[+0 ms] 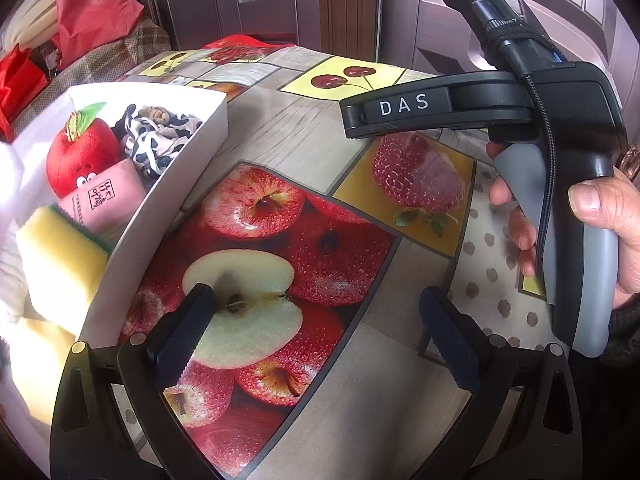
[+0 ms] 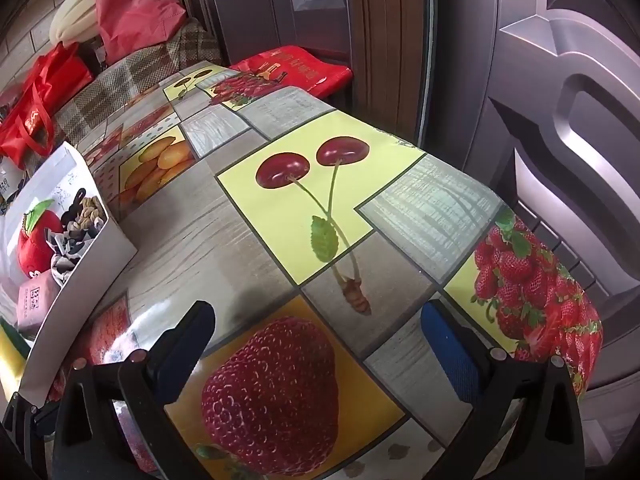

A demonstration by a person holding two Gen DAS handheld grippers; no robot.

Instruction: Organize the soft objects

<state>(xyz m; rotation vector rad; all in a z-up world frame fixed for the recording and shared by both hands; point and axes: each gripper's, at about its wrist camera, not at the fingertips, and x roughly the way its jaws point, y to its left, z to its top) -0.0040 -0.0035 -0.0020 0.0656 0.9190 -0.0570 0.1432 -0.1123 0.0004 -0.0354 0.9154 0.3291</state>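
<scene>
A white box stands at the table's left. It holds a red apple plush, a black-and-white cow-print cloth, a pink pouch and a yellow sponge with a green back. My left gripper is open just right of the box, over the printed apples, with nothing between its fingers. My right gripper is open above the printed strawberry, also with nothing in it. The right wrist view shows the box, plush and pouch far left.
A fruit-print oilcloth covers the table, whose edge drops off at the right. A hand grips the other gripper's grey handle at the right of the left wrist view. Red bags lie on a checked surface behind; another red bag sits by the doors.
</scene>
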